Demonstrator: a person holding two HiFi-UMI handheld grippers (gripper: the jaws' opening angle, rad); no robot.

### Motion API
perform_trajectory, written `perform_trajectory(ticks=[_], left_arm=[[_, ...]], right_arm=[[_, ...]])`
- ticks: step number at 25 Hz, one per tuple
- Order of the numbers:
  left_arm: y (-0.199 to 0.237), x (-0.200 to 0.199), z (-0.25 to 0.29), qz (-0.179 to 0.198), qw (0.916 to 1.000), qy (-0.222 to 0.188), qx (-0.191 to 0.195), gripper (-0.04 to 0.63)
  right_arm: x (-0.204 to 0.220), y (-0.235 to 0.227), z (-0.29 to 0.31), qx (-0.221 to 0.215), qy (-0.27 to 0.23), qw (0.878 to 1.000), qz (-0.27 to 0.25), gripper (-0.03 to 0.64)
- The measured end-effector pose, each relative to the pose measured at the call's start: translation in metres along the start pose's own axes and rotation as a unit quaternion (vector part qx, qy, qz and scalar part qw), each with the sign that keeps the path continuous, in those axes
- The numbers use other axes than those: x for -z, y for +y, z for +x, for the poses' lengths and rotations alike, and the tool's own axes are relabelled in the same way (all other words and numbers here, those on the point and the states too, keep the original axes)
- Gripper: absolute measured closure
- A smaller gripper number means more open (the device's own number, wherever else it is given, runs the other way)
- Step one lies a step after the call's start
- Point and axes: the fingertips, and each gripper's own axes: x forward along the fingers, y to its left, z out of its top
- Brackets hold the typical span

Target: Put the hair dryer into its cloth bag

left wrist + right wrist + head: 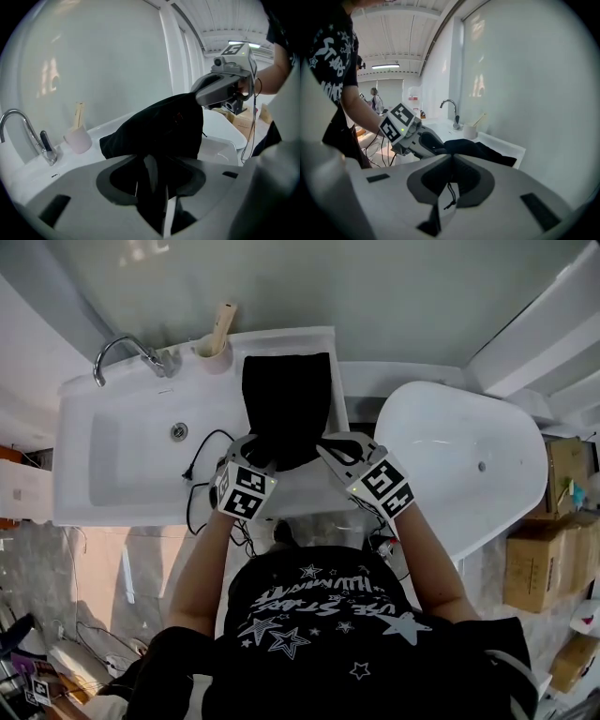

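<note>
As it lies, the cloth bag (286,409) stretches toward the wall (375,287).

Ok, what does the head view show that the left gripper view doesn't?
Only the head view: the drain, the black cord, and the left gripper seen from outside. Only the left gripper view: the ceiling, and that gripper's jaws closed on the bag. Both: the faucet, the cup, the bag, and the right gripper holding the bag's edge.
</note>
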Motion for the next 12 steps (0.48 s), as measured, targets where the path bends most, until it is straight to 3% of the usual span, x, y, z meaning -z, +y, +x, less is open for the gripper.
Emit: perform_trajectory(ticks=[6, 12], left_arm=[[0.011, -0.003, 0.016, -0.034, 0.9991, 0.011, -0.021, 0.408], [0.016, -0.009, 0.031, -0.037, 0.9984, 0.023, -0.035, 0.408]], right_arm=[[0.004, 0.005, 0.003, 0.006, 0.012, 1.000, -0.009, 0.598], [0.011, 0.004, -0.001, 0.014, 0.020, 1.000, 0.001, 0.598]])
